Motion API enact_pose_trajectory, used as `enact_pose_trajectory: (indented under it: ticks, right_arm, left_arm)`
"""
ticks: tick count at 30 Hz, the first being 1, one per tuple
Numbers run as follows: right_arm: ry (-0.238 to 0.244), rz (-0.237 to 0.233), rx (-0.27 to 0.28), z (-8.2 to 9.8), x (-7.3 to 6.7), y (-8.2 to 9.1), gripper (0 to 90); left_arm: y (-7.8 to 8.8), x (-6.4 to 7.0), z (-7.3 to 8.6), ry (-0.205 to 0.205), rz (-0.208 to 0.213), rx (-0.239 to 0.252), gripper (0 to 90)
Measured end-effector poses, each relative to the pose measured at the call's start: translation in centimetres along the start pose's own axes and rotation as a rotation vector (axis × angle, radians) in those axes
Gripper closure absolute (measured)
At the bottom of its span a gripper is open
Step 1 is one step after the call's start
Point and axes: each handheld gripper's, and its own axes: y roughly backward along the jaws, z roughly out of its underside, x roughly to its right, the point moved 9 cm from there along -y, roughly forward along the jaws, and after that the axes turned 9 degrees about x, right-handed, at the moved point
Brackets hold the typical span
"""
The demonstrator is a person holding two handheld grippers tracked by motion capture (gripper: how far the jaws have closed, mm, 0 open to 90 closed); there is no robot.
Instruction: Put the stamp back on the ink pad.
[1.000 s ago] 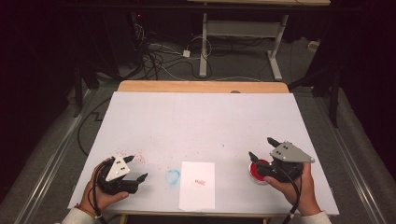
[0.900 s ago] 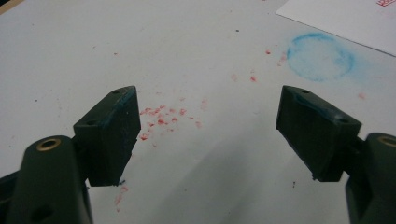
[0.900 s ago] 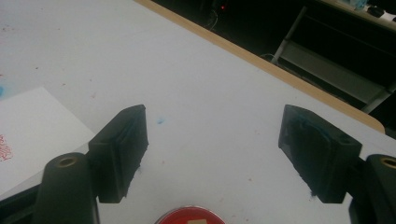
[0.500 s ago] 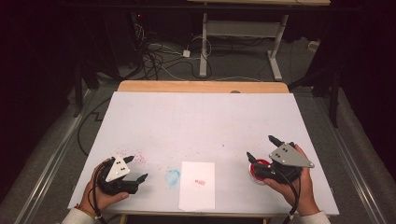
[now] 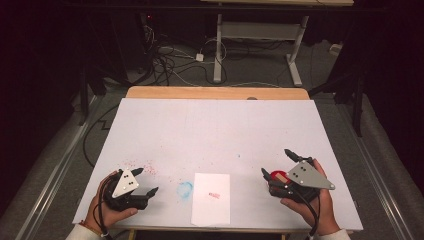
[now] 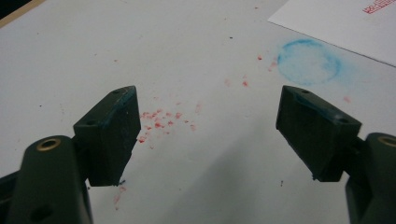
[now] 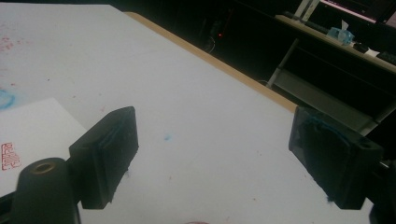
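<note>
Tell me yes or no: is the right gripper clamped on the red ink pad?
No, the right gripper has its jaws wide apart above the red ink pad, nothing between them.

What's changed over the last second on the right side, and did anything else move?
The right gripper has lifted off the red stamp pad, tipping back toward the person; its jaws have just been opening and stand wide with nothing between them. The left gripper, the stamped paper and the blue ring stain stayed put.
</note>
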Motion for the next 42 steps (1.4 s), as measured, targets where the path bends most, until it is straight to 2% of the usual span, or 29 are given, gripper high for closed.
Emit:
enact_pose_trajectory:
  ticks: [6, 7, 11, 12, 13, 15, 17, 23, 29, 33, 40, 42]
  right_arm:
    - [0.02, -0.002, -0.005, 0.6, -0.4, 0.4, 16.5]
    - [0.019, -0.002, -0.003, 0.7, -0.4, 0.5, 16.5]
    - [0.012, -0.007, -0.005, 1.2, -0.4, 0.8, 16.5]
    - [0.011, -0.006, -0.008, 1.4, -0.4, 0.8, 16.5]
    - [0.012, -0.003, -0.01, 1.5, -0.3, 0.9, 16.5]
    - [0.005, -0.002, -0.009, 1.8, -0.2, 1.0, 16.5]
    - [0.0, 0.0, -0.014, 2.3, -0.1, 1.1, 16.5]
    - [-0.011, 0.012, -0.022, 3.5, 0.3, 1.6, 16.6]
    - [-0.03, 0.007, -0.04, 4.8, 0.4, 2.1, 16.5]
    - [-0.024, 0.001, -0.05, 5.6, 0.2, 2.3, 16.5]
    - [-0.028, -0.015, -0.053, 5.8, -0.1, 2.1, 16.6]
    - [-0.026, -0.011, -0.047, 5.6, -0.1, 2.2, 16.6]
  left_arm:
    - [-0.1, 0.2, 0.2, -0.007, 0.002, -0.008, 21.0]
    - [-0.1, 0.1, 0.1, -0.019, 0.0, -0.004, 21.0]
    - [-0.2, 0.4, 0.2, -0.019, 0.004, -0.014, 21.0]
    - [-0.2, 0.4, 0.1, -0.032, 0.001, -0.01, 21.0]
    - [-0.2, 0.5, 0.2, -0.021, 0.005, -0.017, 21.0]
    - [-0.3, 0.6, 0.3, -0.023, 0.009, -0.021, 21.0]
    - [-0.3, 0.6, 0.2, -0.04, 0.007, -0.018, 21.0]
    - [-0.6, 0.9, 0.1, -0.05, 0.016, -0.021, 21.0]
    - [-0.7, 1.0, 0.1, -0.054, 0.022, -0.022, 21.0]
    - [-0.6, 1.1, 0.2, -0.051, 0.017, -0.022, 21.0]
    - [-0.4, 1.3, 0.1, -0.068, 0.015, -0.021, 21.0]
    - [-0.4, 1.3, 0.2, -0.059, 0.018, -0.022, 20.9]
